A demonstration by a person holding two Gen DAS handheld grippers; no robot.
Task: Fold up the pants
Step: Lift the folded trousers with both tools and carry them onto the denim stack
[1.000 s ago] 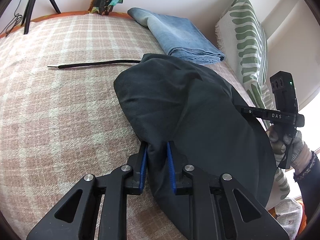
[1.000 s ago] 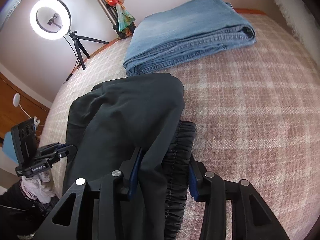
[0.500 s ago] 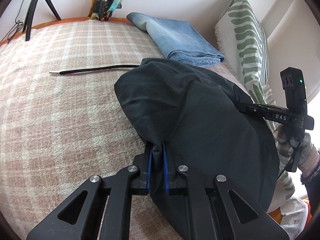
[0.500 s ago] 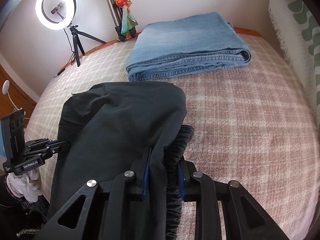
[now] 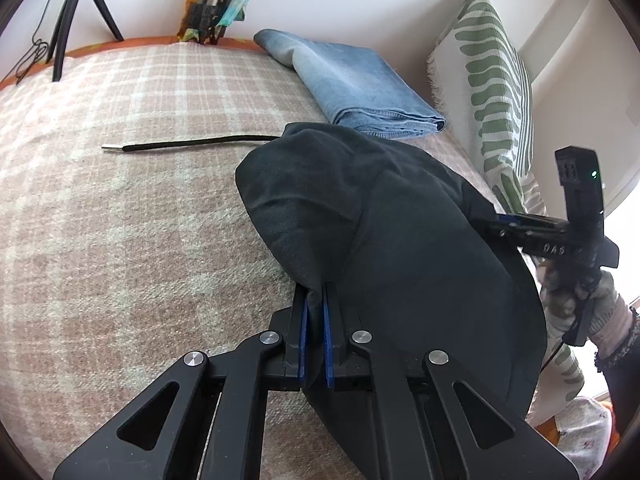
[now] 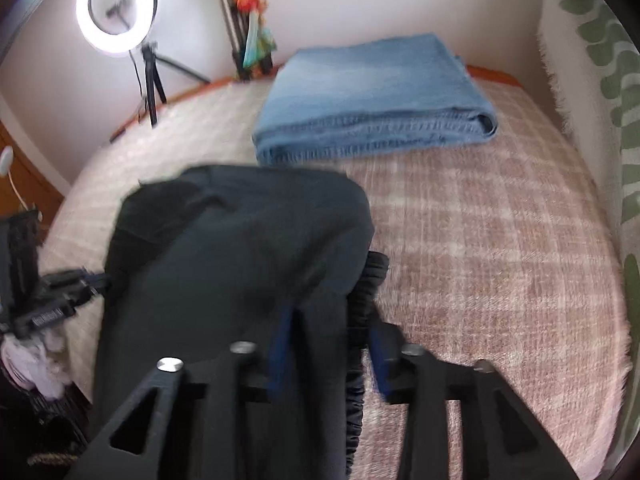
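Note:
Dark pants (image 5: 400,240) lie bunched on the plaid bed cover (image 5: 120,220), and their black drawstring (image 5: 192,143) trails out to the left. My left gripper (image 5: 315,292) is shut on the near edge of the cloth. In the blurred right wrist view my right gripper (image 6: 330,320) has its jaws opening. A fold of the pants (image 6: 240,248) and the gathered waistband (image 6: 362,300) lie loose between its blue pads. Each view also shows the other tool: the right gripper (image 5: 504,224) at the pants' far side, the left gripper (image 6: 92,280) at the left edge.
Folded blue jeans (image 5: 360,84) (image 6: 372,96) lie at the back of the bed. A green-patterned pillow (image 5: 500,80) stands along the right side. A ring light (image 6: 116,6) on a tripod stands by the far wall. A gloved hand (image 5: 572,304) holds the right tool.
The left jaws have closed onto the pants' edge. The right jaws narrowed on the waistband fold, then spread apart again, and the right view lifted slightly and turned blurry.

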